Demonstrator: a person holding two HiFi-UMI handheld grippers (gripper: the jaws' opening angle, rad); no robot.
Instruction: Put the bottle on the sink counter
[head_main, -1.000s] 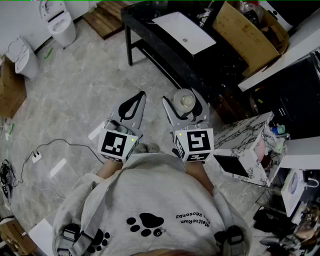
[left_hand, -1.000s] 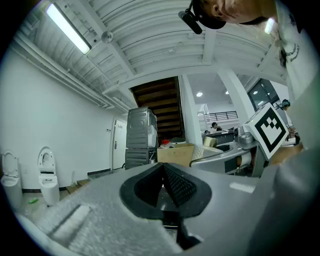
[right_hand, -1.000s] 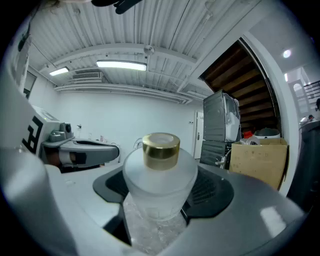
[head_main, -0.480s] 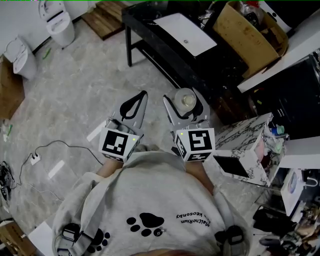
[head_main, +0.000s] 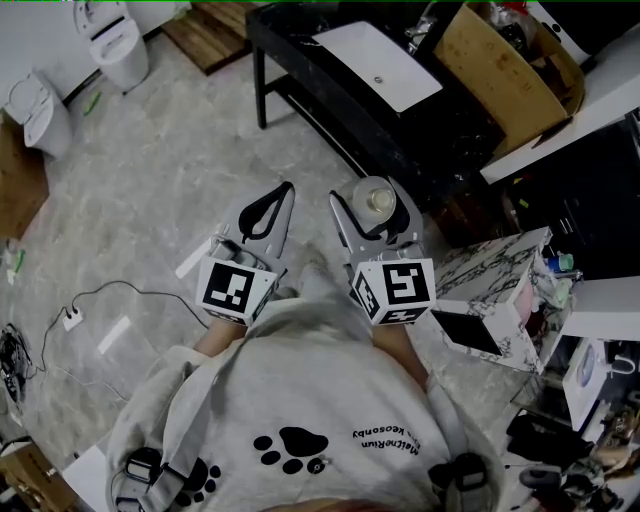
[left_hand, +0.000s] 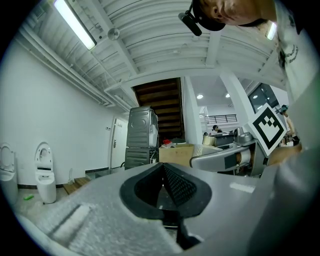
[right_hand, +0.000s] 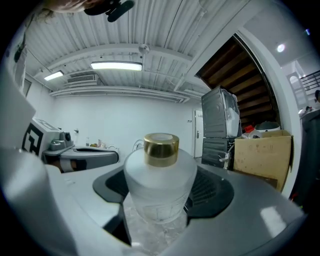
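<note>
Moved: our leg (head_main: 312, 272) swings forward, toward the table (head_main: 300, 48).
Bottle (right_hand: 160, 175): upright, gripped by our right fingers (head_main: 344, 226).
Table: straight ahead of bottle, well apart, nearer the right hand.
Left fingers (left_hand: 177, 186): closed, empty.

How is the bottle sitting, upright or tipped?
Upright: the right gripper holds the bottle with its gold cap on top.

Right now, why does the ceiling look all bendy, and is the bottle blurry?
Right gripper view: the wide lens bends the ribbed white ceiling and blackens the corners; the frosted white bottle with a gold cap looks sharp. Left gripper view: same bending, and the long ceiling lamp glares. Head view: dimmer and greyer.
</note>
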